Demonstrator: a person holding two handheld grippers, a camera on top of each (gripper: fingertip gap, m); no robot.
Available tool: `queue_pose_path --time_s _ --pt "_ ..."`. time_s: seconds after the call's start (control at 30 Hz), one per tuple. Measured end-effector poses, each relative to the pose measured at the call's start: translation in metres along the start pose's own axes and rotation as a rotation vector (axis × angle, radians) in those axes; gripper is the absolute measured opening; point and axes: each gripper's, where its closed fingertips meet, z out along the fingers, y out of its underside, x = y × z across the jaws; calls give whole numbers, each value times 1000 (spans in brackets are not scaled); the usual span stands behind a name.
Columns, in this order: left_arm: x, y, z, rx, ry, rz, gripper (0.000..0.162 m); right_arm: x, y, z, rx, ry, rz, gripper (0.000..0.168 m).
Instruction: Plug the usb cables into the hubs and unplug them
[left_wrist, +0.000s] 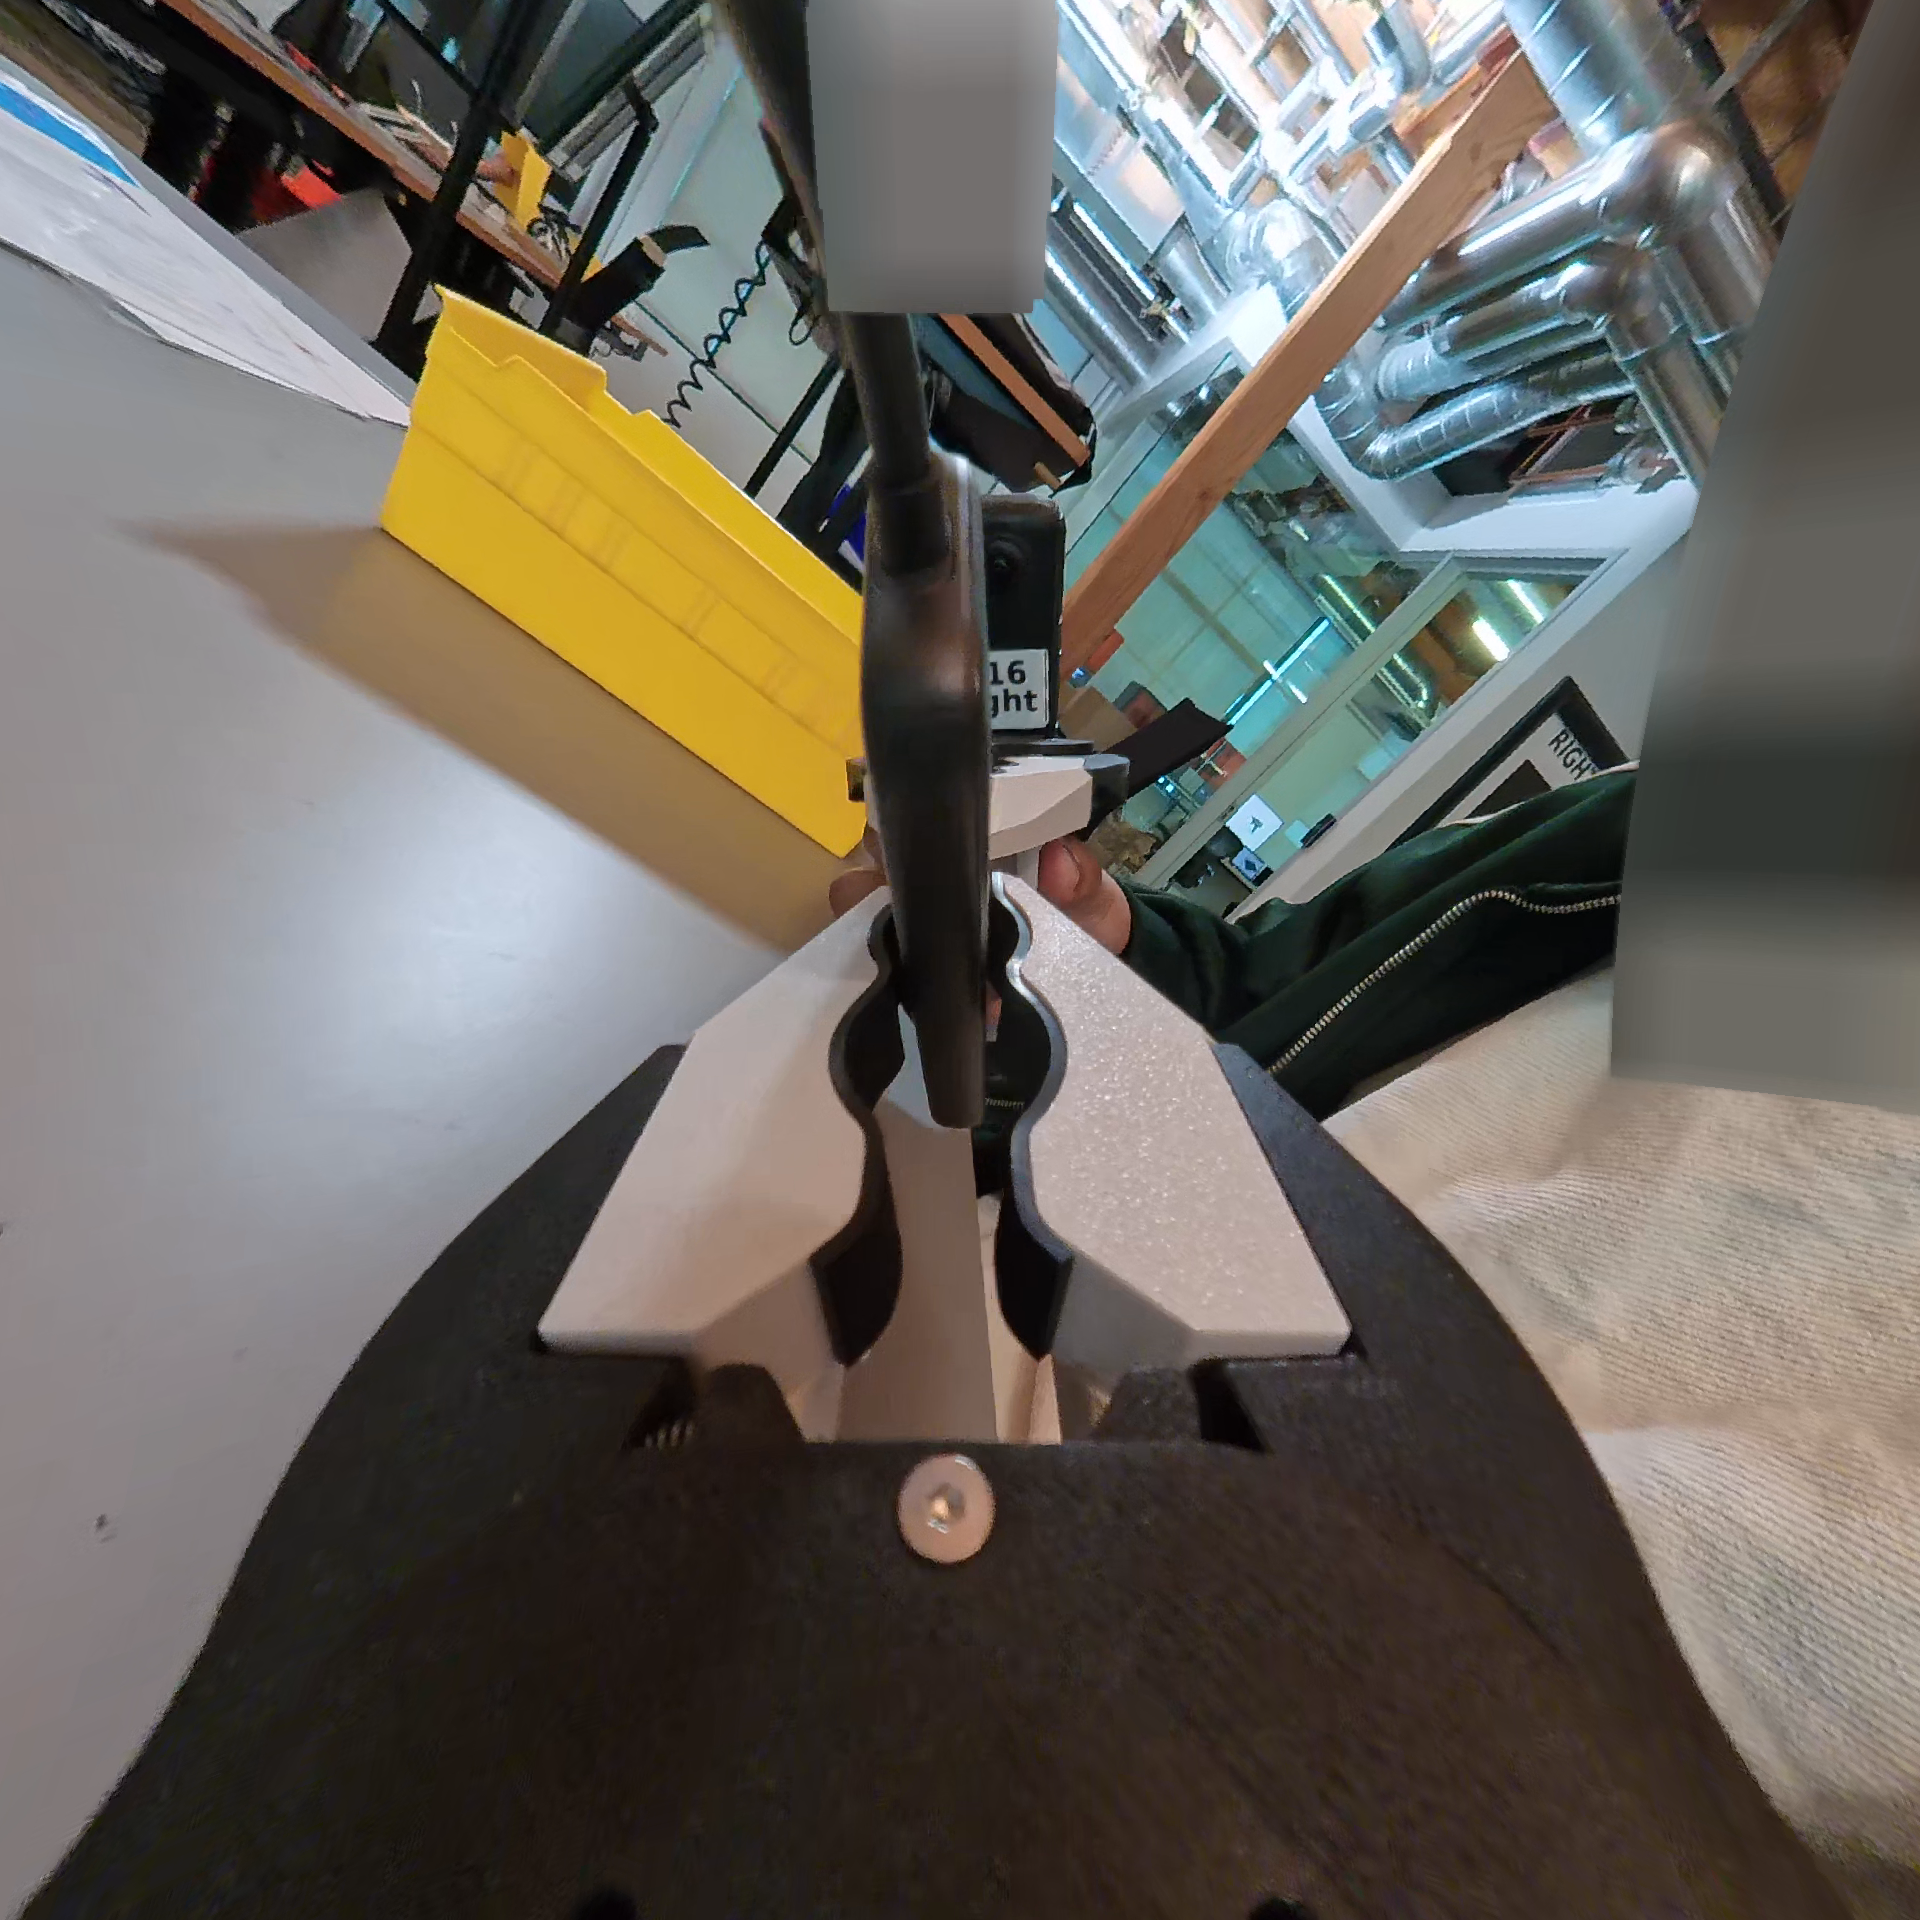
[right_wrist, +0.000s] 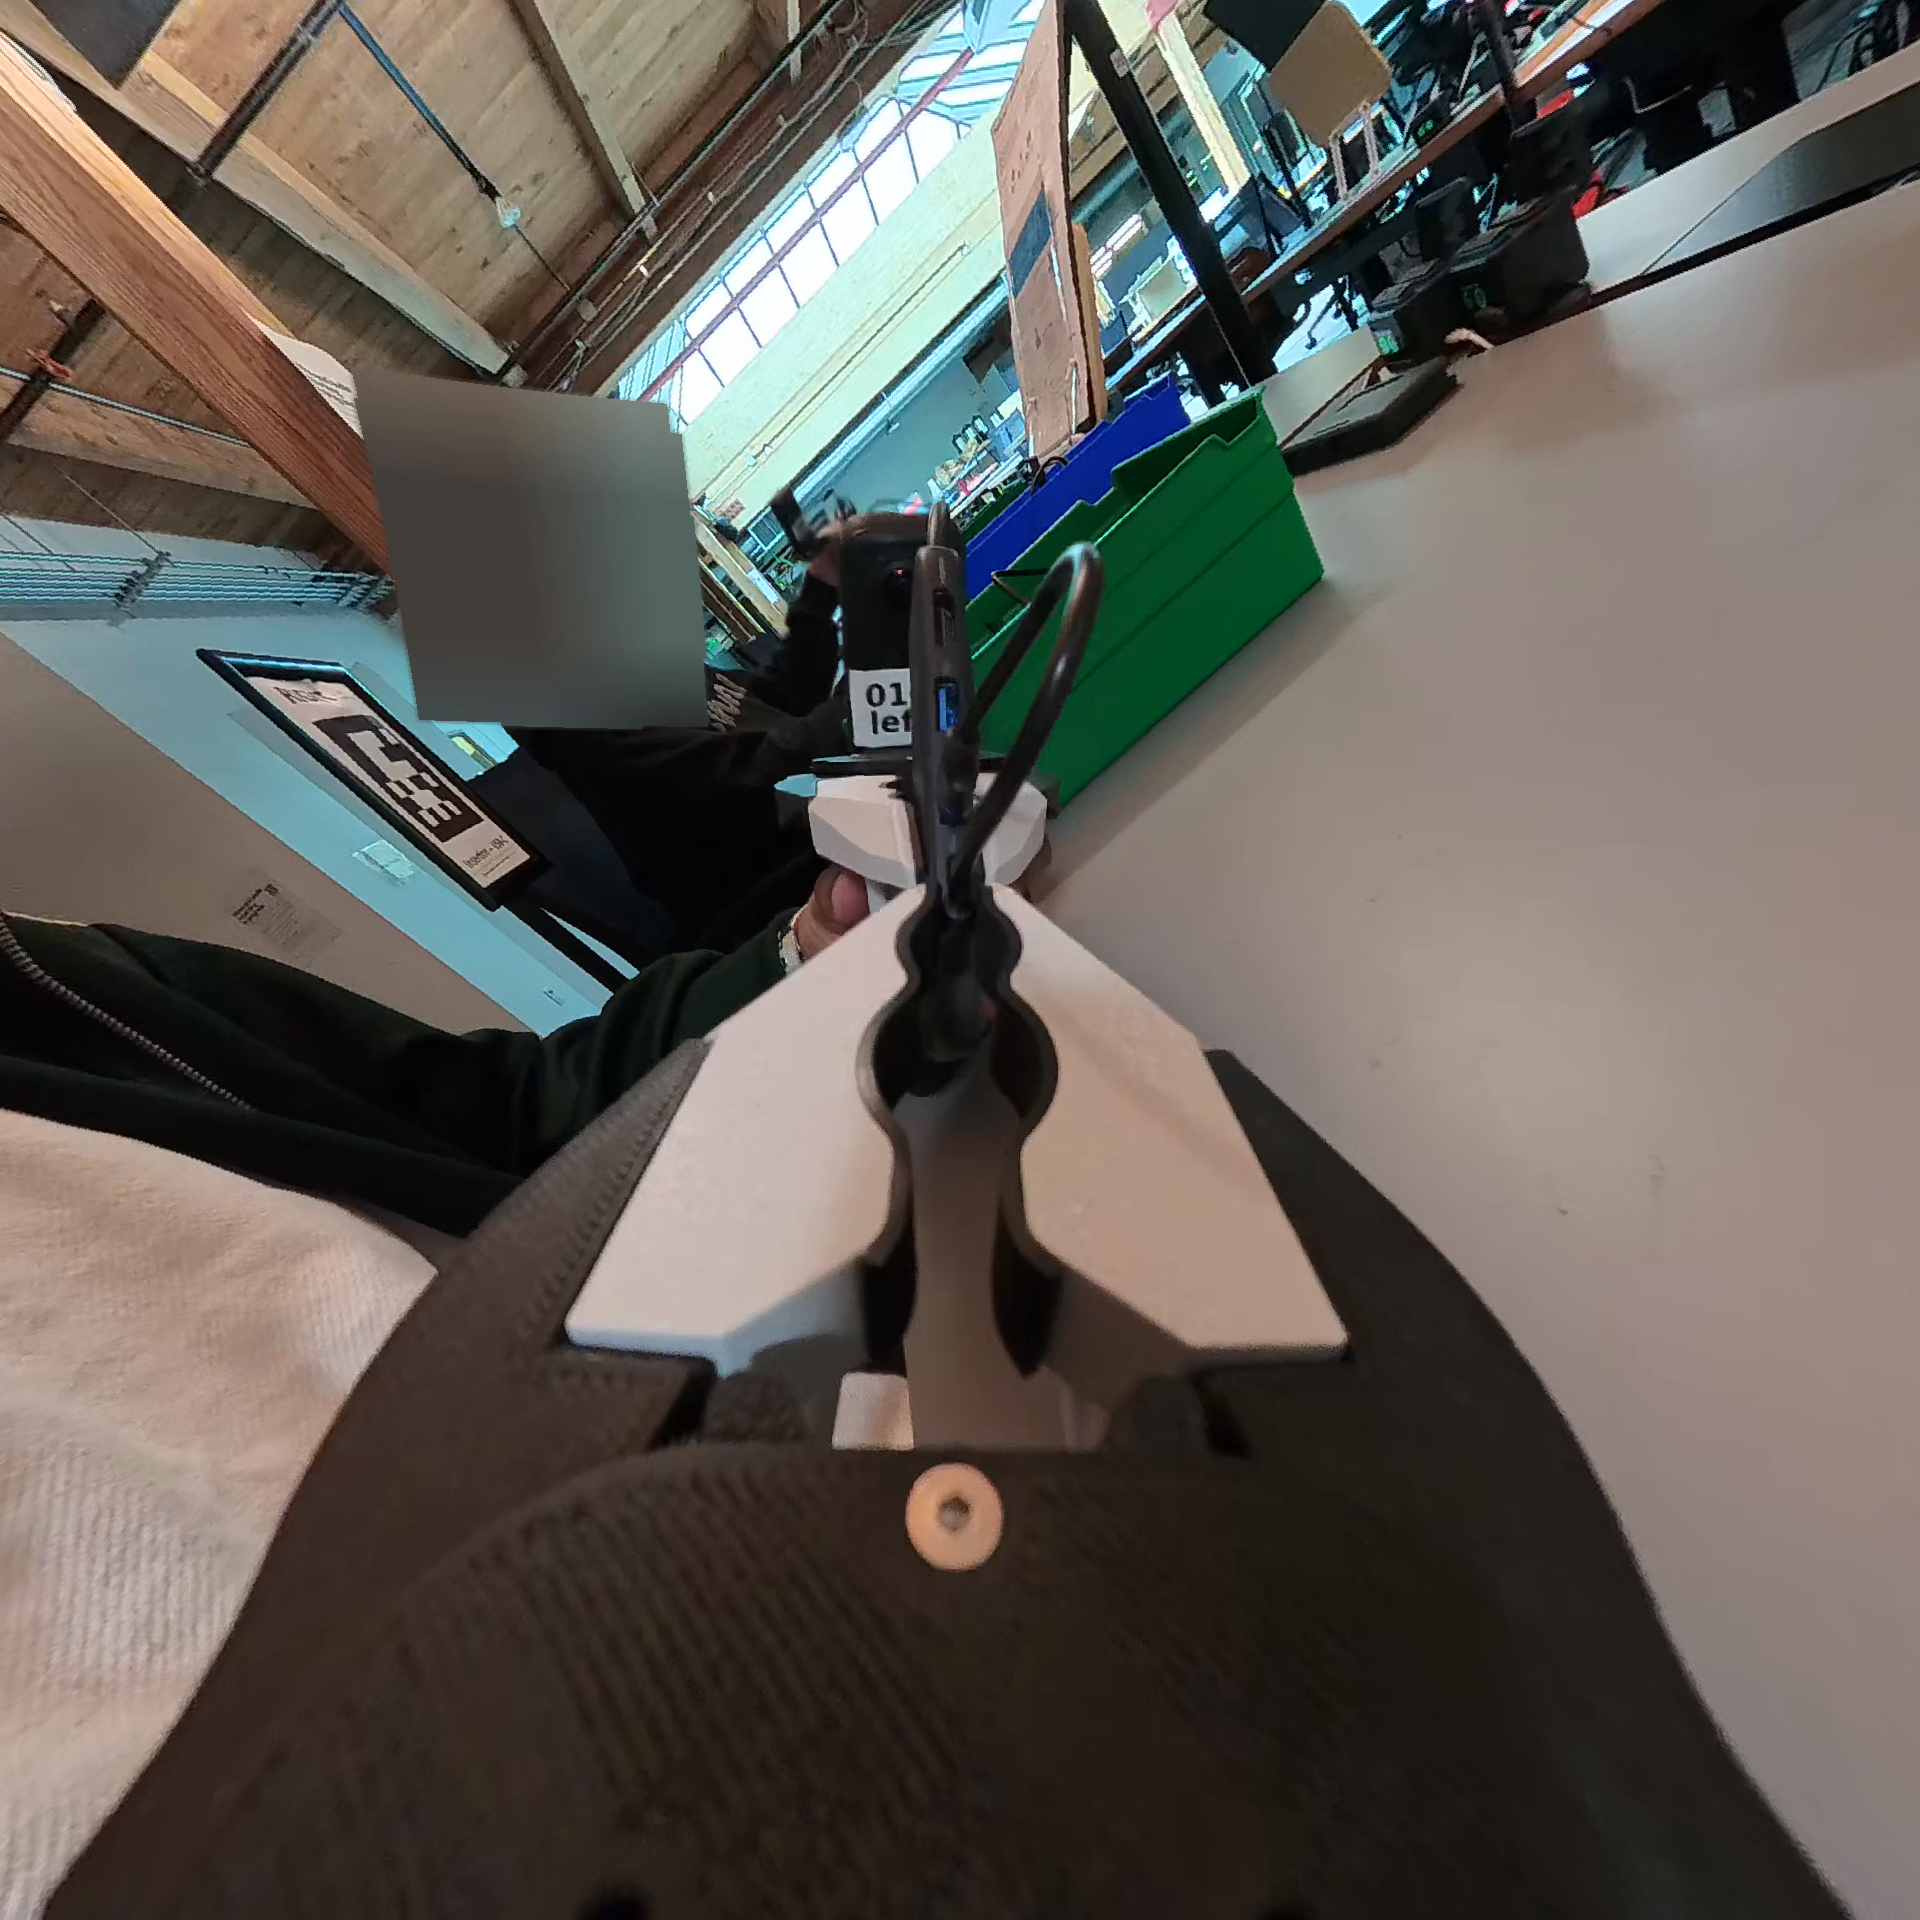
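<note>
My left gripper is shut on a flat black USB hub, held edge-on off the table. The hub's thick black cable runs up out of view. My right gripper is shut on a black USB cable plug, and its tips meet the hub's near edge. The hub shows blue ports in the right wrist view, and a black cable loop arcs beside it. I cannot tell whether the plug sits in a port. Each gripper faces the other: the right one shows beyond the hub, as does the left one.
A yellow bin stands on the grey table to the left. A green bin and a blue bin stand farther back. A person's dark green sleeve and pale cloth lie close to both grippers.
</note>
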Motion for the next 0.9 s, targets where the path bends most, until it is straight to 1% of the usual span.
queue_pose_path --time_s 0.27,0.63,0.7,0.8,0.9 --pt "3 -6 2 57 34 -48 9 -3 -5 -1 18 6 -14 5" --pt "4 -18 2 162 72 -115 9 -6 -10 0 91 34 -16 6" --pt "5 -20 0 175 71 -113 10 -7 -5 2 66 37 -23 6" --pt "10 -24 1 199 100 -123 9 -12 11 11 -2 29 -52 6" --pt "16 -22 7 170 109 -99 10 -18 23 20 -31 6 -44 6"
